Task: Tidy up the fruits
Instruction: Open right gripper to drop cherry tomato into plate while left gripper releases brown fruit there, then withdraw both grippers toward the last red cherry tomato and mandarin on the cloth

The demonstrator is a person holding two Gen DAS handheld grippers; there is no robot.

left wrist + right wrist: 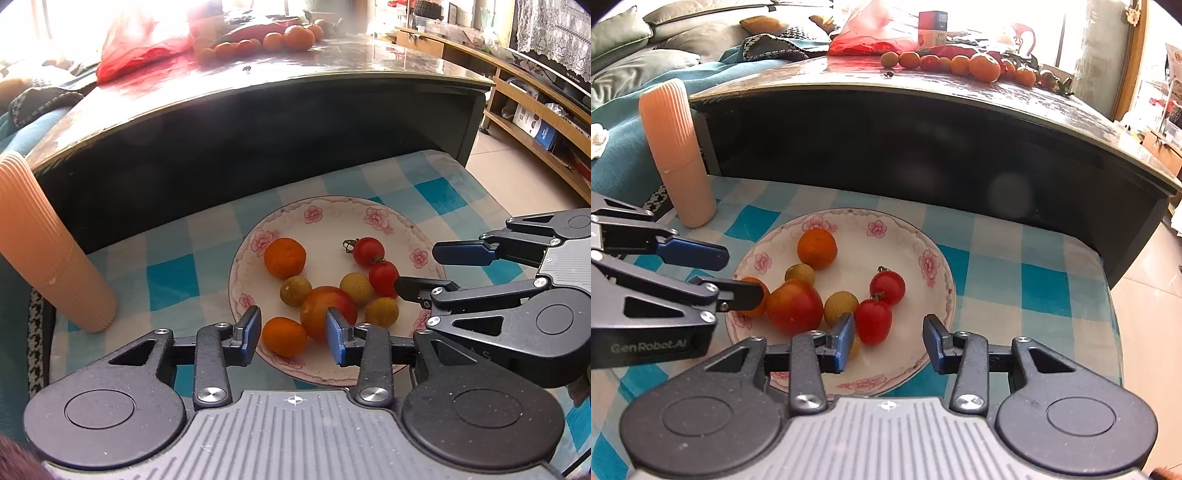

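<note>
A floral-rimmed plate (332, 206) (849, 216) on a blue checked cloth holds the fruit. On it are a mandarin (284, 257) (817, 248), a large red-orange tomato (327, 312) (794, 306), two cherry tomatoes (368, 252) (887, 287) and several small yellow-green fruits (355, 289) (840, 306). My left gripper (293, 336) (731, 275) stands open over the plate's near-left rim, and a small orange (284, 336) shows between its fingers. Open too, my right gripper (889, 339) (432, 269) has the nearer cherry tomato (873, 321) (383, 278) just ahead of its left finger. Neither holds anything.
A peach ribbed cylinder (48, 251) (677, 155) stands on the cloth left of the plate. Behind rises a dark table (258, 110) (923, 122) with more oranges (288, 38) (979, 66) and a red bag (136, 48) on top. Wooden shelves (535, 110) line the right.
</note>
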